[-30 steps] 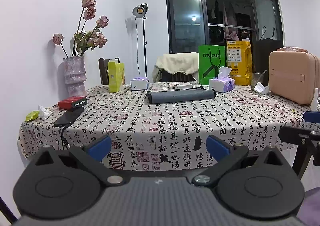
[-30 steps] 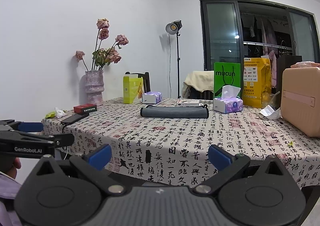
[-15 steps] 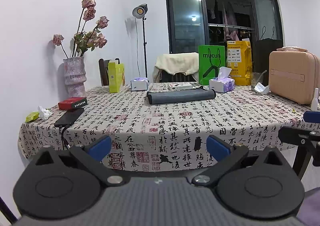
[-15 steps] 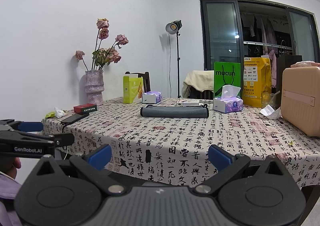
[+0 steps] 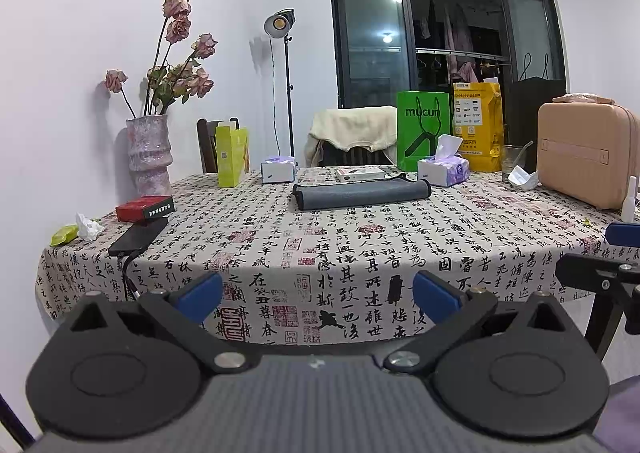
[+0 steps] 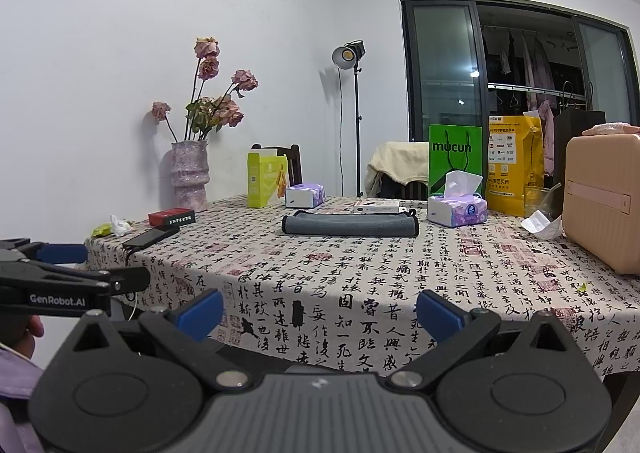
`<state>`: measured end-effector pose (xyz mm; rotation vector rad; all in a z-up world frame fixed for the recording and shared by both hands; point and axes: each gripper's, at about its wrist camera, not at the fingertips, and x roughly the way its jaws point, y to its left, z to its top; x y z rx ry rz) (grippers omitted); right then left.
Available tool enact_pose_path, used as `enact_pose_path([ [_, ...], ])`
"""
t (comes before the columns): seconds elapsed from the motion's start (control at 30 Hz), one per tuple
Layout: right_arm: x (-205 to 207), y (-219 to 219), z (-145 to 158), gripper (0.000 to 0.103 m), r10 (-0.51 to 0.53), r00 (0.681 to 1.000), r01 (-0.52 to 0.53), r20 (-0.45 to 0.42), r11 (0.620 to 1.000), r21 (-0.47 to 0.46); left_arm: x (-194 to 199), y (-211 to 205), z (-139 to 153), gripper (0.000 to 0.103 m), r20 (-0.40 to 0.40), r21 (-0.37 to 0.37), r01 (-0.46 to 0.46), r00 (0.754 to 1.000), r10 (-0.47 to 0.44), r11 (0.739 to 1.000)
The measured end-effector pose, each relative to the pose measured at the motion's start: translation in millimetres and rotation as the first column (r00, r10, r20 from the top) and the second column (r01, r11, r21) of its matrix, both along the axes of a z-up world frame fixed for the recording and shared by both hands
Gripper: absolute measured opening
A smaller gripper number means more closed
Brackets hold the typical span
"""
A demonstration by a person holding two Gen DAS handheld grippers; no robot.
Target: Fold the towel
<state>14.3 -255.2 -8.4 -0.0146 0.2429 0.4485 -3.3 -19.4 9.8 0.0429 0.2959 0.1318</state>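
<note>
A grey towel [image 5: 361, 193] lies flat as a long folded strip on the patterned tablecloth, at the table's far middle; it also shows in the right wrist view [image 6: 350, 223]. My left gripper [image 5: 318, 297] is open and empty, held off the table's near edge, well short of the towel. My right gripper [image 6: 320, 313] is open and empty, also off the near edge. Each gripper shows at the side of the other's view.
The table [image 5: 360, 245] carries a vase of dried roses [image 5: 149, 149], a red box [image 5: 145, 207], a black phone with cable [image 5: 138, 237], two tissue packs [image 5: 443, 171], a yellow-green carton [image 5: 231, 155], green and yellow bags [image 5: 422, 131], and a pink case [image 5: 586, 155] at right.
</note>
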Motion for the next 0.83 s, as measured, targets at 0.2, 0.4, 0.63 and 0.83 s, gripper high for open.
enact_pose_path([
  [0.2,0.0,-0.2,0.0,0.103,0.0,1.0,0.0,0.001,1.0,0.0,0.8,0.5,3.9,0.103,0.01,0.005,0.0,1.0,0.0,1.0],
  [0.4,1.2,0.9,2.4,0.103,-0.004,1.0,0.004,0.014,1.0,-0.003,1.3,2.0,6.6,0.103,0.02,0.005,-0.008,1.0,0.008,1.0],
  [0.63,1.8,1.7,7.1,0.103,-0.01,0.999,0.01,0.039,1.0,-0.001,1.9,4.3,13.9,0.103,0.053,0.013,-0.005,0.999,0.005,1.0],
  [0.83,2.7,2.3,7.8,0.103,-0.003,0.999,0.004,0.045,1.0,-0.004,7.1,6.6,9.5,0.103,0.034,0.009,-0.02,0.999,0.02,1.0],
])
